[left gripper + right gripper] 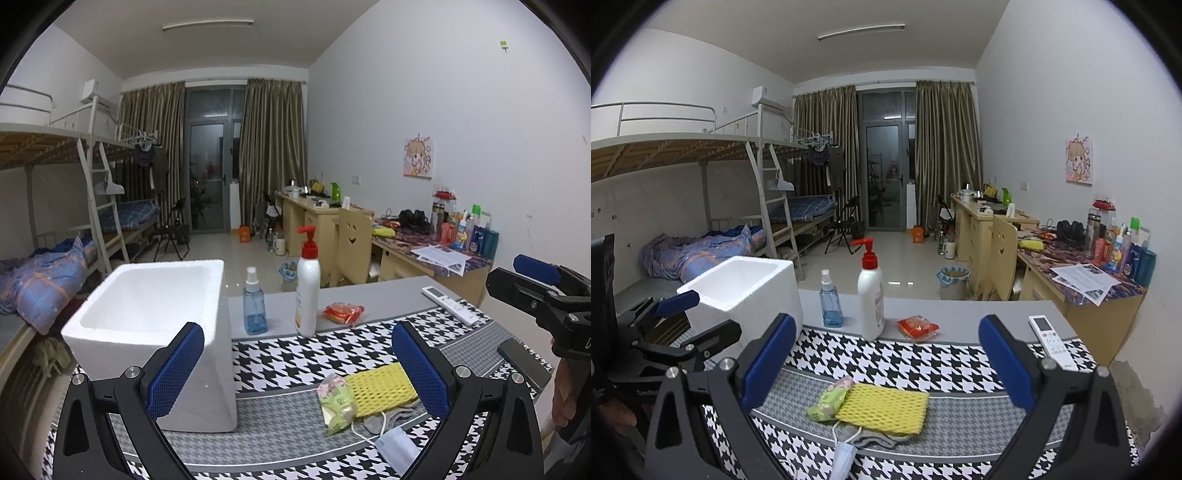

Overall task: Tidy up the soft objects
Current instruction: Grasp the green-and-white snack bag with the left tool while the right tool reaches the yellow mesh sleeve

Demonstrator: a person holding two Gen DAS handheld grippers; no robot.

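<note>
A yellow foam net sleeve (pixel 380 387) (pixel 882 408) lies on the houndstooth table mat (pixel 295 354) (pixel 905 365). A green tissue pack (pixel 338 402) (pixel 829 400) lies at its left. A grey sock (pixel 391 415) (pixel 882 439) and a blue face mask (pixel 399 448) (pixel 844 456) lie in front of it. A white foam box (pixel 155 317) (pixel 742 291) stands open at the left. My left gripper (pixel 297 373) is open above the tissue pack. My right gripper (pixel 886 363) is open above the sleeve. Both hold nothing.
A blue spray bottle (pixel 255 306) (pixel 831 301), a white pump bottle (pixel 307 291) (pixel 870 295), a red snack packet (pixel 343 312) (pixel 918 326) and a white remote (pixel 450 304) (pixel 1051 341) sit further back. A dark phone (pixel 521 360) lies at the right edge.
</note>
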